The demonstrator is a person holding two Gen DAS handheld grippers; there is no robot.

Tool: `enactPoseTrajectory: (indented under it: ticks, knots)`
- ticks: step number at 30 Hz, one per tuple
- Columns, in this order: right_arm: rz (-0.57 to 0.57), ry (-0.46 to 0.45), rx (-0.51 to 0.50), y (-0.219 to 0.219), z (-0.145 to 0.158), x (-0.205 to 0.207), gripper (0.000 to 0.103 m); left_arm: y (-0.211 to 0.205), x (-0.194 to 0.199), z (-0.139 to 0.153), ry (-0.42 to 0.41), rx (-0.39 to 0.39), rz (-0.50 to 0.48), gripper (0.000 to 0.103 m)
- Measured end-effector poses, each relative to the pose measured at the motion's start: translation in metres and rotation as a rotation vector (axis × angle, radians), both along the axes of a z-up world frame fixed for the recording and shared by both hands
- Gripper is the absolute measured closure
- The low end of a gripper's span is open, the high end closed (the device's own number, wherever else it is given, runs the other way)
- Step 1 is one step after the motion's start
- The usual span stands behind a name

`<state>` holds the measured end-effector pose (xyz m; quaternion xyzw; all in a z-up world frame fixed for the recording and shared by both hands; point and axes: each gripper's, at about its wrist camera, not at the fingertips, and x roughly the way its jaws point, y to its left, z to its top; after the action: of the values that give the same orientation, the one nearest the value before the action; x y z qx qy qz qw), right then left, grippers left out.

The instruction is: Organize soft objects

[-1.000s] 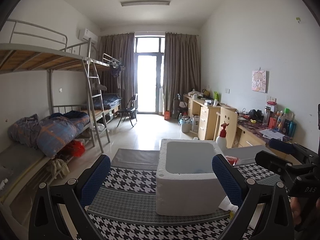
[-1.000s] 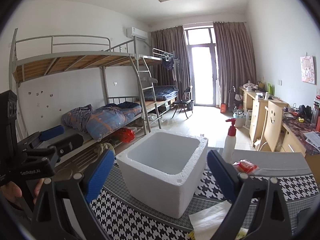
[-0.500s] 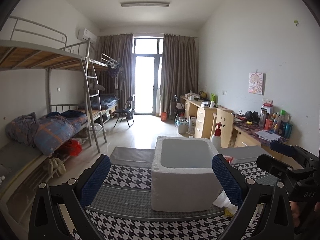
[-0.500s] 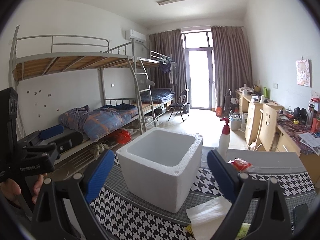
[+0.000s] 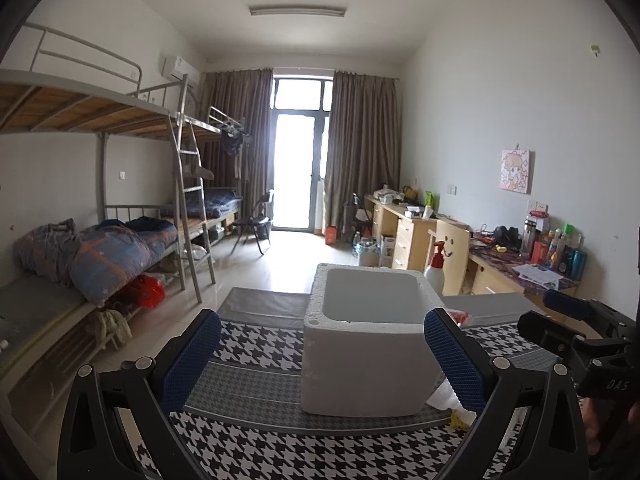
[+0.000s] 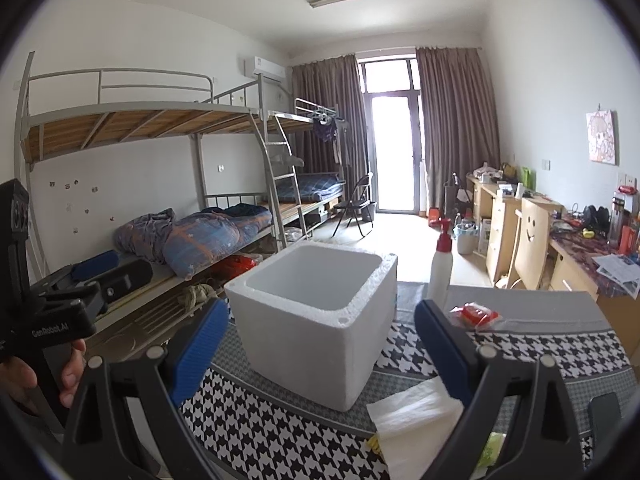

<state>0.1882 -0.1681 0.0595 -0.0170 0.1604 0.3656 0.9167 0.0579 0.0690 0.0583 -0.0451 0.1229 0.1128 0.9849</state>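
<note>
Dorm room, houndstooth table cloth point(image 6: 280, 436): white tissue point(image 6: 412, 412) just right of the foam box point(image 6: 316, 320), below and nearest the right gripper point(image 6: 320, 354), both it and the left gripper point(image 5: 320, 356) spread wide, empty, facing the box.

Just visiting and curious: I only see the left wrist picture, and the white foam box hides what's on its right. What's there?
Observer: A white paper sheet lies flat on the checked cloth, beside the box.
Operator: And that red scrap I glimpse?
Observer: A clear-wrapped red packet, lying on the grey strip near the spray bottle.
Operator: Is the right tool holding anything?
Observer: No, the right tool is open, with nothing in its grip.
</note>
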Motion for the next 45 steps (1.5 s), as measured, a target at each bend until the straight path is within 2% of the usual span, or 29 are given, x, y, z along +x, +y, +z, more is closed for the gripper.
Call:
enactPoseTrajectory:
  ticks: [14,45]
  knots:
    - [-0.029,-0.002,-0.007,-0.005,-0.011,-0.006,0.007,-0.004,-0.001,-0.016,0.008,-0.043,-0.031,0.001]
    - [-0.123,0.043,-0.012,-0.022,-0.041,-0.005,0.007,-0.016,0.007,-0.046,0.033,-0.034,-0.086,0.001]
